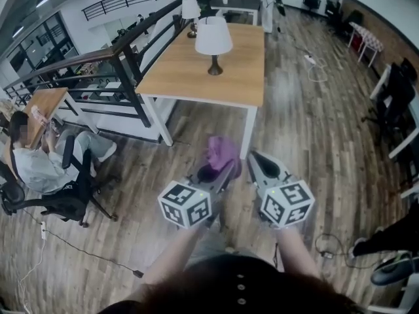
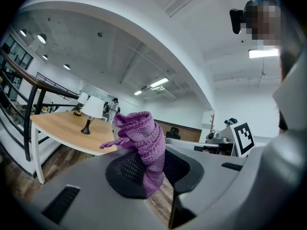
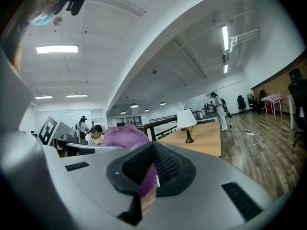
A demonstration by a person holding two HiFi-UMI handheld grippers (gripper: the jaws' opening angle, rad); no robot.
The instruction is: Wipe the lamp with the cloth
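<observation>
A table lamp (image 1: 213,41) with a white shade and dark base stands on a wooden table (image 1: 242,77) ahead of me; it also shows small in the left gripper view as the lamp (image 2: 91,111) and in the right gripper view as the lamp (image 3: 186,121). My left gripper (image 1: 230,169) is shut on a purple knitted cloth (image 1: 222,152), which bunches upward between the pads as the cloth (image 2: 144,138). My right gripper (image 1: 254,157) is beside it, slightly right, with its jaws closed and holding nothing. Both are over the floor, short of the table's near edge.
A second white lamp (image 1: 190,10) stands at the table's far end. A dark stair railing (image 1: 131,51) runs along the table's left. A person sits in an office chair (image 1: 39,165) at far left. Cables (image 1: 65,244) lie on the wooden floor.
</observation>
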